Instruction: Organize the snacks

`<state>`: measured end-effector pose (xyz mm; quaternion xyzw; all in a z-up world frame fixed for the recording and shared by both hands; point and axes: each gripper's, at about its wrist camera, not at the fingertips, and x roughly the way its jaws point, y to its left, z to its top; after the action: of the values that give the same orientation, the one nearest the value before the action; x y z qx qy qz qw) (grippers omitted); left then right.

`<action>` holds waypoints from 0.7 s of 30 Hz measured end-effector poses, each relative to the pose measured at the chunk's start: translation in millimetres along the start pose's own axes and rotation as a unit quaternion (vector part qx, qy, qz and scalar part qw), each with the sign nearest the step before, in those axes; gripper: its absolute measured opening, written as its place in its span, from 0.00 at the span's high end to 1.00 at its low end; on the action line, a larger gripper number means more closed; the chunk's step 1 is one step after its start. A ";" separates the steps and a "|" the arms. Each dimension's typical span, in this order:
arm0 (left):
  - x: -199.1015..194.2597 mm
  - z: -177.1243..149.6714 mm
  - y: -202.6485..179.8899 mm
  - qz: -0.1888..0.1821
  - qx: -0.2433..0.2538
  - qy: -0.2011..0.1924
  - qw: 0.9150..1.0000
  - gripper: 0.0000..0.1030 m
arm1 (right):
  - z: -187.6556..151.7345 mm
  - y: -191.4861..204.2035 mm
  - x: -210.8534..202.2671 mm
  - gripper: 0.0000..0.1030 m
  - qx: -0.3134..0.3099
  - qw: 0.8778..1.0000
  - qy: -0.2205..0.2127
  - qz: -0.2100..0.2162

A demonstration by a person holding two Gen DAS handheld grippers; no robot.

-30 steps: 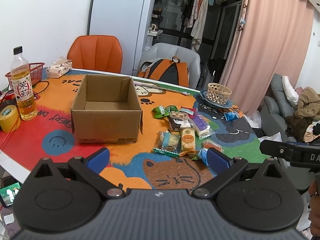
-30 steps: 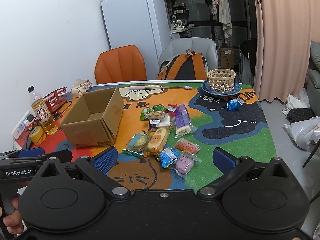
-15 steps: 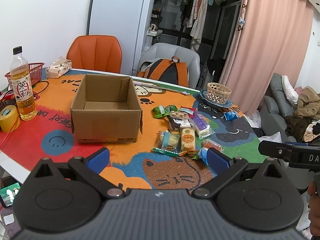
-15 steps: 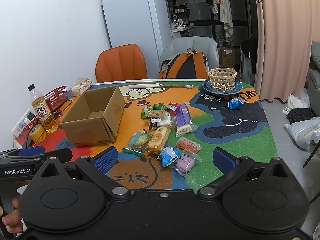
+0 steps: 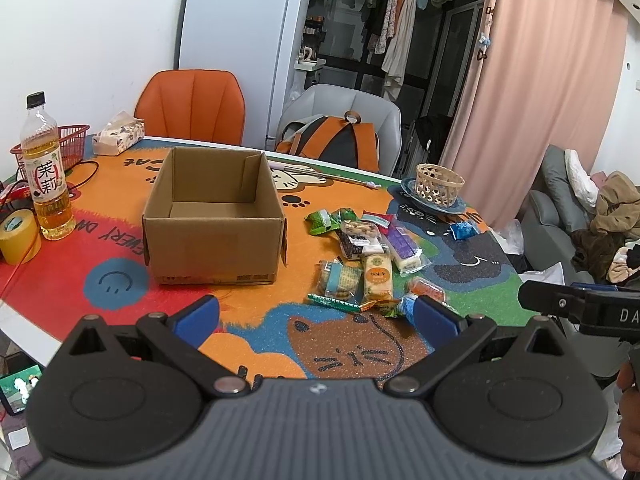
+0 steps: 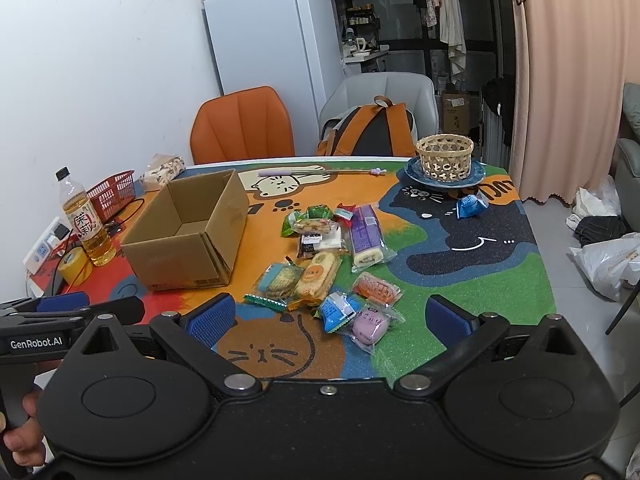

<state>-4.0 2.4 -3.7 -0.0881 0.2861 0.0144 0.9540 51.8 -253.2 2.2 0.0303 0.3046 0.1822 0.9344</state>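
1. Two claws hang at the near edge of the table, well short of the goods. The left claw (image 5: 316, 318) has its jaws spread wide with nothing between them; the right claw (image 6: 332, 322) is likewise spread wide and bare.
2. Both pairs of blue pads (image 6: 212, 318) frame the table but touch nothing.
3. Next out lies the snack pile (image 6: 324, 256), loose wrapped packets scattered on the cat mat (image 6: 460, 280). Nearest the right claw are a purple packet (image 6: 370, 326) and a blue packet (image 6: 336, 310), just beside each other.
4. Left of the pile, near but apart, stands the box (image 5: 214, 218), open-topped and seemingly with nothing in it. One blue snack (image 6: 470, 206) lies well apart from the rest, near the wicker basket (image 6: 444, 156) on its plate.
5. Change over the last second is slight: no snack has shifted and both claws have kept their wide gape. In the right view the table sits a little lower and farther, so that claw seems to have lifted or tipped slightly; the left view is almost unaltered.
6. My reading: sorting has not begun, every packet is still outside the box, and the likely first step is a reach down to one of the near packets.
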 end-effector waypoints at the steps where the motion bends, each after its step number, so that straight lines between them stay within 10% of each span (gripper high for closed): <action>1: 0.0 0.0 0.1 0.000 0.000 0.000 1.000 0.00 | 0.1 -0.2 0.1 0.00 0.000 1.000 0.000 0.000; 21: 7.4 -2.4 2.6 0.008 0.000 0.001 1.000 0.00 | -3.7 0.4 8.2 0.00 -0.001 1.000 0.009 0.011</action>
<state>0.6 4.3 -10.2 -0.0853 0.2880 0.0221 0.9536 55.6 -250.1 -5.3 0.0304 0.3127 0.1928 0.9296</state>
